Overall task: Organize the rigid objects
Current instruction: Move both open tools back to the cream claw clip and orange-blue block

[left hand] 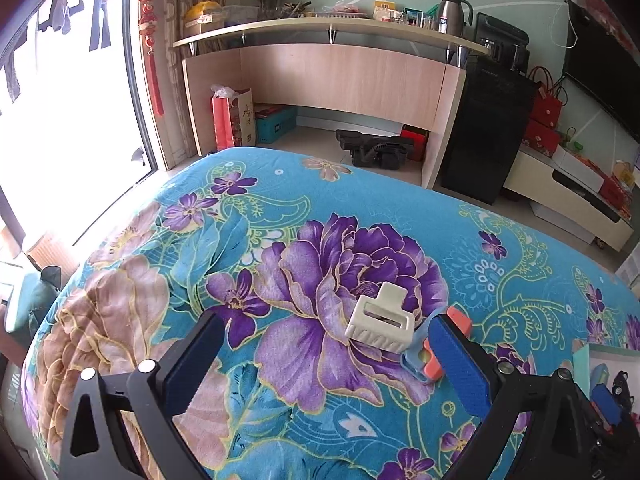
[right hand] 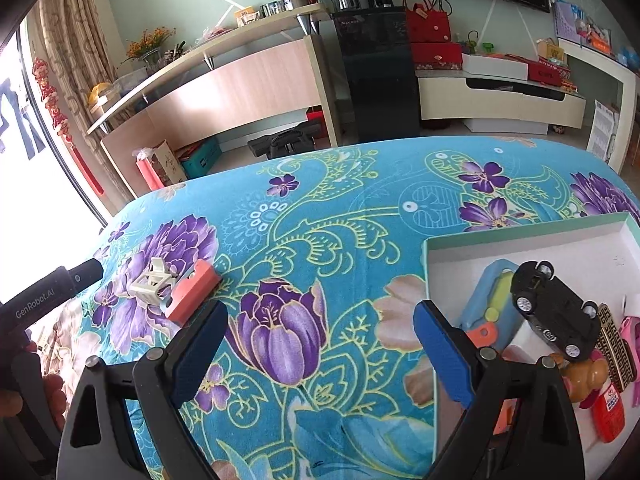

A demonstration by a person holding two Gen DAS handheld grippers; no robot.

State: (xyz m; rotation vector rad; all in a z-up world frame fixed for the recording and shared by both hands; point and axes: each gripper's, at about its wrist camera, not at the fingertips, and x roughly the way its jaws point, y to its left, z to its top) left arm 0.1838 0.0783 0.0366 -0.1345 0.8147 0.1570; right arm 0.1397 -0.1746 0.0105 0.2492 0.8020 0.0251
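Work surface: a bed or table covered in a turquoise floral-print blanket (left hand: 280,216) with large purple blooms.

Left gripper (left hand: 326,344): jaws spread wide, nothing between the blue-padded fingers (left hand: 460,364); held low over the blanket. Just ahead, a cream-white plastic claw hair clip (left hand: 380,322) lying on the purple flower, closer to the right finger. Touching it on the right, a coral-orange and light-blue plastic piece (left hand: 430,354), partly hidden behind the right finger; exact shape not determinable.

Right gripper (right hand: 320,344): jaws likewise spread wide, empty, over bare blanket. To its right, a shallow white cardboard box with mint-green outer walls (right hand: 520,230) resting on the blanket. Inside: a black toy car (right hand: 556,312) tilted up on other contents, a light-blue case with a yellow-green part (right hand: 494,300), a small brown figurine (right hand: 582,378), a red-and-white item (right hand: 610,412), a pink item (right hand: 632,336) at the edge.

Same hair clip and coral piece seen from the right wrist view far left, well apart from the box.
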